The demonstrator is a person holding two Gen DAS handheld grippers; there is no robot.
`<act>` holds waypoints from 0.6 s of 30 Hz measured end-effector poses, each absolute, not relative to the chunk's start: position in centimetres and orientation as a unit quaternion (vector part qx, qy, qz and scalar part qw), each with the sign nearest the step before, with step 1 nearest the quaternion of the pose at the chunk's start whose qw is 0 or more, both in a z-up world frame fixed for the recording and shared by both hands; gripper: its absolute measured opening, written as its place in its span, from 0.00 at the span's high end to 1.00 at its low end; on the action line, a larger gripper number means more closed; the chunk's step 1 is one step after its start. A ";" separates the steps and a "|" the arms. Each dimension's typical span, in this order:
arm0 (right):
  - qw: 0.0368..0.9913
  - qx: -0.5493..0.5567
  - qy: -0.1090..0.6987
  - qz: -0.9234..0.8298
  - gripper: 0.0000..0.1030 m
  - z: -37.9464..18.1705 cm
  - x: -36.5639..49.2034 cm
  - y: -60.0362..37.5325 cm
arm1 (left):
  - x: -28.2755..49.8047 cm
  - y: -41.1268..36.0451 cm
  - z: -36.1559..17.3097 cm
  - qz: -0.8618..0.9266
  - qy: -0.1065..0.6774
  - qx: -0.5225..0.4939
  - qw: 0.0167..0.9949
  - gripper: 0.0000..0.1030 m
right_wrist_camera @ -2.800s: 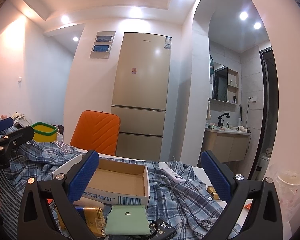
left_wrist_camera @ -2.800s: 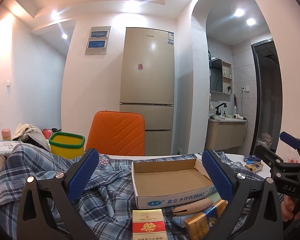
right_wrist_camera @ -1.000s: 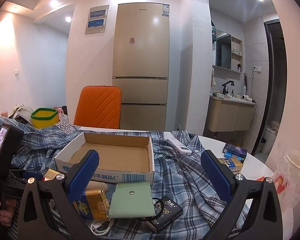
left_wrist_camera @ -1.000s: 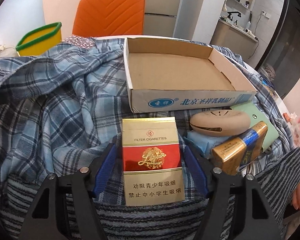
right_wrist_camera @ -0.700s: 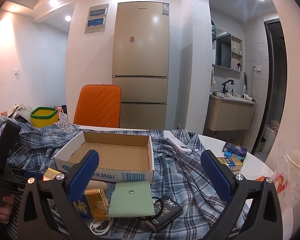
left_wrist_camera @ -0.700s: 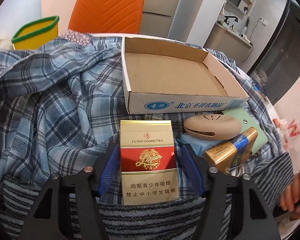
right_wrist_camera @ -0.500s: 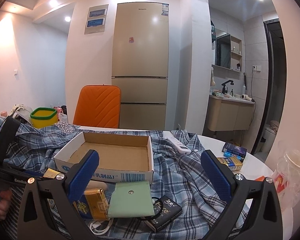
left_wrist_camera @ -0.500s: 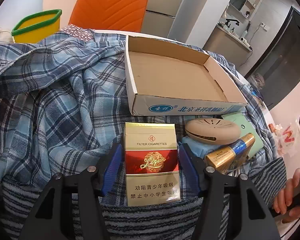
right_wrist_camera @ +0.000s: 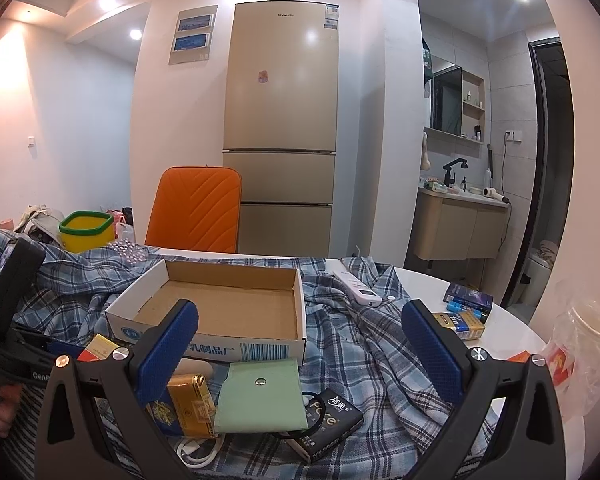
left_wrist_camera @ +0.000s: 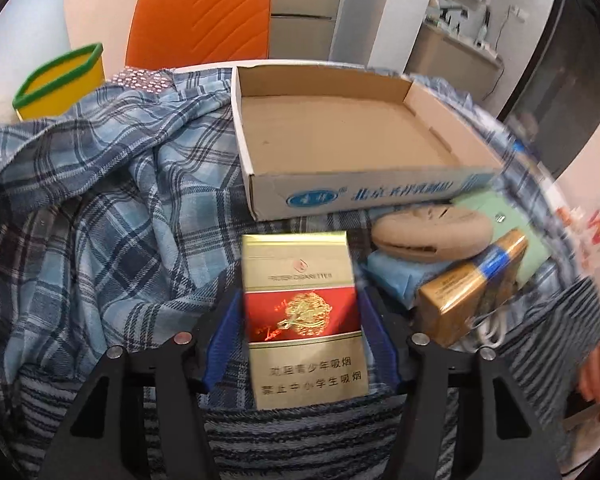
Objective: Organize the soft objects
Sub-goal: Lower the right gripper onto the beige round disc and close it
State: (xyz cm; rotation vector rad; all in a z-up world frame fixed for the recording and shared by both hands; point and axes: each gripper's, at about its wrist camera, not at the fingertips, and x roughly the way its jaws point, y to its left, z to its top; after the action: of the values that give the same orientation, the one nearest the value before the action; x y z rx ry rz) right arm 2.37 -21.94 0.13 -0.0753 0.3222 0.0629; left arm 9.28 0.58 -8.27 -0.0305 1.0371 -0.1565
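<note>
Since a moment ago the left gripper (left_wrist_camera: 300, 316) has been closing in, and its blue pads are now pressing both sides of the red-and-gold cigarette pack (left_wrist_camera: 304, 316), which is lying on the plaid shirt (left_wrist_camera: 100, 208) just in front of the cardboard box (left_wrist_camera: 340, 136). The right gripper (right_wrist_camera: 300, 344) is hanging wide open and empty above the green pouch (right_wrist_camera: 260, 396). The shirt is covering much of the white round table (right_wrist_camera: 512, 328), with an orange chair (right_wrist_camera: 196, 208) and a beige fridge (right_wrist_camera: 280, 120) standing behind.
</note>
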 end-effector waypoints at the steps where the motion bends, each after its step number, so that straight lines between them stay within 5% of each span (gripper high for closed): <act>1: 0.986 -0.038 0.161 0.031 0.00 0.1 2.4 -22.0 | 9.2 0.3 -8.5 -0.072 0.496 -0.007 0.865 0.43; 8: 0.985 -0.040 0.163 0.031 0.00 0.1 2.5 -21.9 | 8.5 -0.1 -7.9 -0.062 0.470 0.010 0.880 0.46; 18: 0.979 -0.039 0.187 0.064 0.00 1.0 3.0 -20.9 | 4.9 1.5 -2.5 -0.065 0.280 -0.036 0.957 0.46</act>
State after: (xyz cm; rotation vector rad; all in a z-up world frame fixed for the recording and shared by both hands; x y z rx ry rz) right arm 3.03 -20.89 0.99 -0.0794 0.3771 0.1291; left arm 4.89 1.49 -2.53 -0.0736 0.5683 -0.1328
